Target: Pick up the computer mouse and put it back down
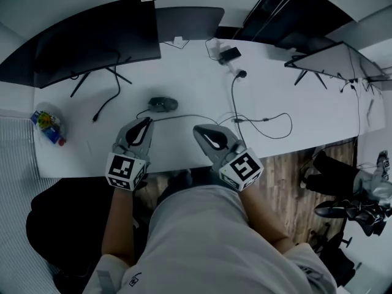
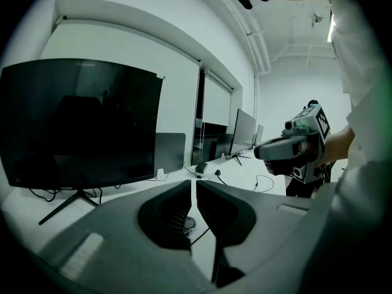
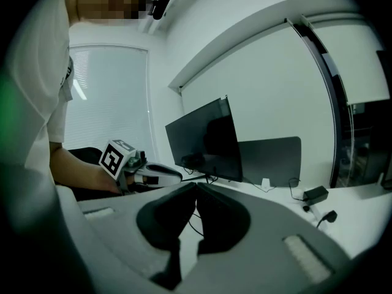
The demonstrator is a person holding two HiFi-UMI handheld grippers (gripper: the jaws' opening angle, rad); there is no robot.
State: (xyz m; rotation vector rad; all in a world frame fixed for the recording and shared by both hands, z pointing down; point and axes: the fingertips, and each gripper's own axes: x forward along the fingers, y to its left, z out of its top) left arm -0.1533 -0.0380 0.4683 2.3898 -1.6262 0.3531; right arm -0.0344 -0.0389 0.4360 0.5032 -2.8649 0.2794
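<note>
At the approach step, by the look of it, with no grasp made yet: hovering over the near edge of the counter (image 1: 306, 124) with the left claw (image 1: 146, 121) pressed together on nothing and the right claw (image 1: 199, 130) beside it likewise closed and empty. Just ahead of the left claw's tips and slightly toward the right claw, finds the computer mouse (image 1: 163, 104) resting flat on the counter, touched by neither claw. Trailing from the mouse, shows its cable (image 1: 187, 116) running across in front of the right claw's tips. Well beyond both claws, shows a dark monitor (image 1: 92, 38) on its stand ahead of the left claw and a black adapter (image 1: 229, 55) far ahead of the right one. Calls next, probably, for spreading the left claw's jaws wider than the mouse, easing forward and down until straddling its flanks, then closing gently; worth keeping clear of the cable so as not to drag the mouse sideways on the lift.
</note>
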